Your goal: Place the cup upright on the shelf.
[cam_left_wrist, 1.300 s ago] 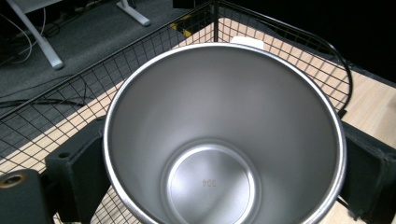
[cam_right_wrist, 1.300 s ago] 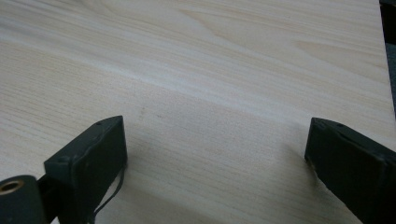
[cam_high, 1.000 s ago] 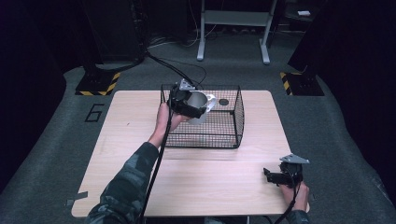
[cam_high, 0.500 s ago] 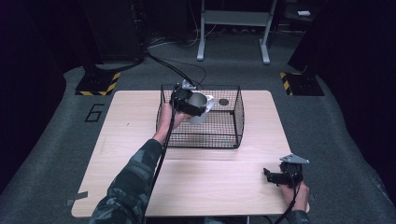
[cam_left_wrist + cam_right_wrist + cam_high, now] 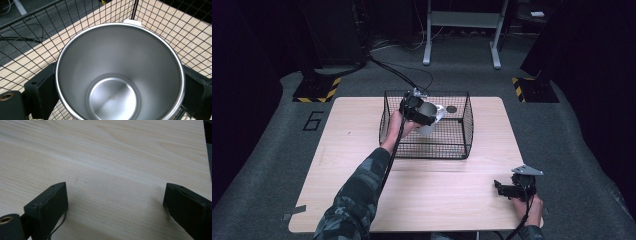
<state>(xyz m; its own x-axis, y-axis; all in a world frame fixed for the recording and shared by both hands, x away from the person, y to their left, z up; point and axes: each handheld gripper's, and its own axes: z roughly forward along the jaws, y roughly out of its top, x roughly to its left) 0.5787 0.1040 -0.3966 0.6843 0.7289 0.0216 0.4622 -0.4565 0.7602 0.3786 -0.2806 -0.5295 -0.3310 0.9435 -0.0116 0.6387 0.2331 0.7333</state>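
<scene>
Jaws of the left gripper (image 5: 117, 87) squeeze a shiny metal cup (image 5: 120, 72) from both sides — the cup is inside the black wire basket (image 5: 462, 135), up off its floor. The basket sits on the wooden table (image 5: 337, 165). The right gripper (image 5: 115, 205) rests low by the table's near corner — jaws spread wide apart.

Dim dark surroundings, evenly lit table (image 5: 337, 165), soft glare inside steel cup (image 5: 120, 75), slight blur
</scene>
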